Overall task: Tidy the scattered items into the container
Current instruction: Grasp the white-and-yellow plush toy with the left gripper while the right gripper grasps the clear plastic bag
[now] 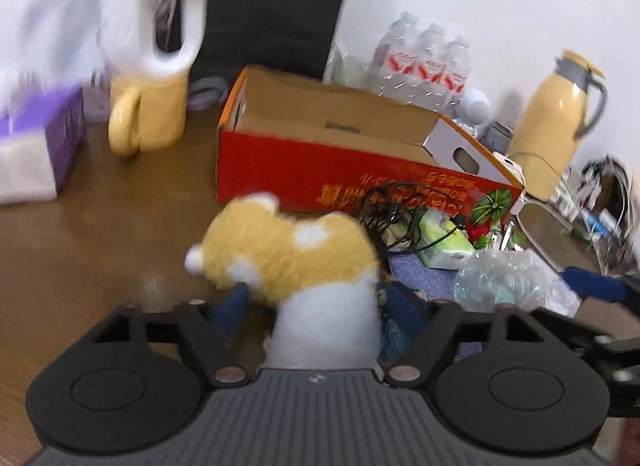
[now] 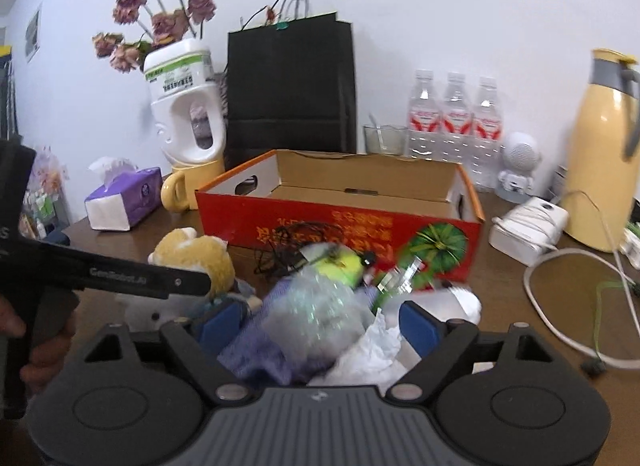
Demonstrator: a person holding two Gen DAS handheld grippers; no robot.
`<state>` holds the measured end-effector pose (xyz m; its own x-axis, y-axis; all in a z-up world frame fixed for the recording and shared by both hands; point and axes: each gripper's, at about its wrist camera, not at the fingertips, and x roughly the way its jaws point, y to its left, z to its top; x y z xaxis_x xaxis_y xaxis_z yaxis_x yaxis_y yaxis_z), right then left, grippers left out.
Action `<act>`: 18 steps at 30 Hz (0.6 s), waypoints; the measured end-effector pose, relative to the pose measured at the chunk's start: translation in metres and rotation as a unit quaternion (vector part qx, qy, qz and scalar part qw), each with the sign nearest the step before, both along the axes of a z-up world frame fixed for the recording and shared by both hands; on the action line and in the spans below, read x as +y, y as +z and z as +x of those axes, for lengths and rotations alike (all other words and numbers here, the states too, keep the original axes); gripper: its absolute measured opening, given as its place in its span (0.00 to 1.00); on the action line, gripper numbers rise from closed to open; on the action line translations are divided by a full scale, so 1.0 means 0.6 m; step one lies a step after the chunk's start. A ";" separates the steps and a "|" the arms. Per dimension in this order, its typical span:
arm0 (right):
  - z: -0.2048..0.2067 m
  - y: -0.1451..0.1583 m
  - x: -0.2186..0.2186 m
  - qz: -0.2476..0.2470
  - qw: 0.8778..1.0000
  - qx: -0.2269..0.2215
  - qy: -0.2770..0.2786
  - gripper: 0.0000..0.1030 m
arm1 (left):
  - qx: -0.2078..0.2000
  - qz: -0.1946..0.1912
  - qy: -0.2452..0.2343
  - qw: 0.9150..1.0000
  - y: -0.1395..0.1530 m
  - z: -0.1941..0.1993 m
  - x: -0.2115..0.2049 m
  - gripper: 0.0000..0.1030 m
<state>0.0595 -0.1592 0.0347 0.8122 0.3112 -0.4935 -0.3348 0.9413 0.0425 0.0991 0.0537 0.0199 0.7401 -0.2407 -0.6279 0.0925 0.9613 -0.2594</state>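
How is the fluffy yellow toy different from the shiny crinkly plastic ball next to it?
The plush toy is yellow and white and fuzzy; the bubble-wrap wad is clear, shiny and crinkled. The plush toy sits between the left gripper fingers; the bubble-wrap wad sits between the right gripper fingers, which look open. The toy has a soft animal shape with ears; the wad is a shapeless lump. Both lie in front of the red box, not in it.

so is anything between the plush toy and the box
Nothing visible blocks it. The left gripper is closed on the plush toy, and bare table lies between it and the red box. The box's near wall has to be cleared. The tangled black cable lies off to the right.
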 end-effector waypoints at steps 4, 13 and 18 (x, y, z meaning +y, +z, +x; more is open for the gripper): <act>0.040 -0.023 0.029 -0.032 0.999 0.024 0.015 0.46 | 0.012 -0.005 -0.008 1.000 -0.009 -0.001 0.009 0.49; -0.003 0.034 0.007 0.008 0.999 -0.035 0.006 0.44 | -0.107 0.036 0.025 0.993 0.081 -0.082 -0.006 0.48; -0.041 0.084 -0.024 0.027 0.997 -0.071 -0.005 0.44 | -0.129 0.019 0.020 0.991 0.122 -0.109 -0.018 0.48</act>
